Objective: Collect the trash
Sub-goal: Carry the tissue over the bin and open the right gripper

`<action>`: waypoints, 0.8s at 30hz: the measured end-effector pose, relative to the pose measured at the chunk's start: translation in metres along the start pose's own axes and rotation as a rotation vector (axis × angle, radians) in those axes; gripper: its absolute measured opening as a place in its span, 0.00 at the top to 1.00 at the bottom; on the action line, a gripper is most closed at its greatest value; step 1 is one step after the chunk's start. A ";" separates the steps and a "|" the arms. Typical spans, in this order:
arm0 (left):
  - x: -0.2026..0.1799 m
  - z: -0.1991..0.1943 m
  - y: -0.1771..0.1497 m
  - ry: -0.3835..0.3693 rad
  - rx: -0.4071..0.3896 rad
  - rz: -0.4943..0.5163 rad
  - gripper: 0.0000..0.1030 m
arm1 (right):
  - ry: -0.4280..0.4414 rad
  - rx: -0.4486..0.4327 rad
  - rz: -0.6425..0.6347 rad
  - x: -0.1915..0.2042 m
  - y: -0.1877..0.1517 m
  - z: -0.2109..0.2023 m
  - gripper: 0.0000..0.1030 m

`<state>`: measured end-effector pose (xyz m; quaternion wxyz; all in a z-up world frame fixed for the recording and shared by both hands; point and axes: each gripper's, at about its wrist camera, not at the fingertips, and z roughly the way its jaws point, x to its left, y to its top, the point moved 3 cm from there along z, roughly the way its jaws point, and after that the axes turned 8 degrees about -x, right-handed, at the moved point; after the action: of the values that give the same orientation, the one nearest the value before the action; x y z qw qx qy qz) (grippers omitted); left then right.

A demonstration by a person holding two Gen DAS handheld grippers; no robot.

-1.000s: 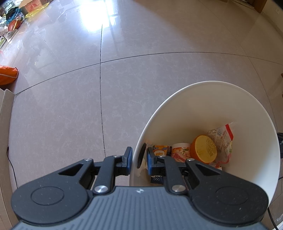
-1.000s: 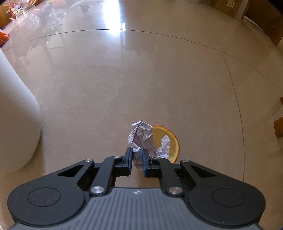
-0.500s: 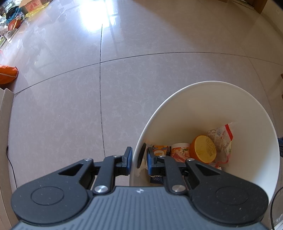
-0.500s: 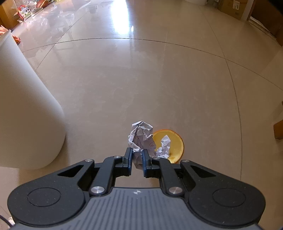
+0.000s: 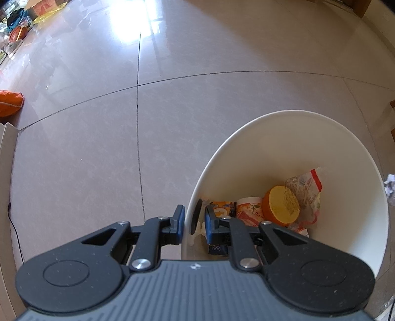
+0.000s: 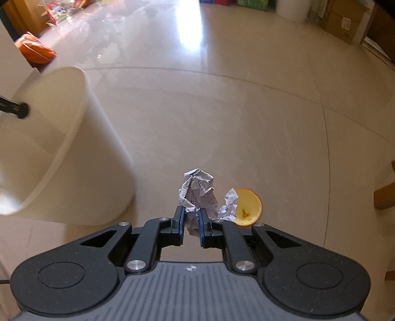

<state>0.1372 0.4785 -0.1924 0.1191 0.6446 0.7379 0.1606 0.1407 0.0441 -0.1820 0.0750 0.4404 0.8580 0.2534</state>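
My left gripper (image 5: 193,219) is shut on the near rim of the white bin (image 5: 355,187), which stands tilted on the tile floor. Inside lie an orange cup (image 5: 280,206), a paper cup (image 5: 248,210), a clear snack wrapper (image 5: 307,187) and other packets. In the right wrist view my right gripper (image 6: 191,218) is shut on a crumpled paper ball (image 6: 198,191), held above the floor. An orange lid (image 6: 248,207) lies on the floor behind the paper. The white bin (image 6: 81,158) stands to the left of the paper, its mouth facing me.
An orange bag (image 6: 34,50) lies at the far left. Cardboard boxes (image 6: 345,21) stand at the far right, and a brown box edge (image 6: 384,195) shows at the right. A thin black cable (image 5: 13,227) runs along the left wall.
The right gripper has risen with the paper ball and swung toward the bin, whose open mouth now shows at the left. The left gripper still holds the rim, nearly unmoved.
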 end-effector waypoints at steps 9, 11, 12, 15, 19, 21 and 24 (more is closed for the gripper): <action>0.001 0.001 -0.001 -0.016 0.001 -0.002 0.85 | 0.095 -0.079 -0.062 0.046 0.044 -0.056 0.86; 0.001 0.001 -0.001 -0.021 0.001 -0.002 0.85 | 0.124 -0.094 -0.079 0.058 0.054 -0.064 0.86; 0.002 0.001 -0.001 -0.023 0.001 0.000 0.85 | 0.137 -0.104 -0.088 0.064 0.058 -0.068 0.86; 0.003 0.000 -0.001 -0.032 0.000 0.000 0.85 | 0.174 -0.121 -0.111 0.083 0.073 -0.075 0.86; 0.006 0.000 0.000 -0.050 0.009 -0.004 0.85 | 0.208 -0.115 -0.132 0.105 0.083 -0.071 0.86; 0.007 0.000 0.001 -0.056 0.012 0.000 0.85 | 0.218 -0.116 -0.155 0.118 0.088 -0.069 0.86; 0.008 -0.001 0.003 -0.061 0.016 0.010 0.85 | 0.232 -0.121 -0.178 0.134 0.098 -0.064 0.86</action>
<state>0.1382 0.4867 -0.1904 0.1357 0.6538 0.7320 0.1353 0.1075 0.1744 -0.0650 0.0239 0.3250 0.8798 0.3461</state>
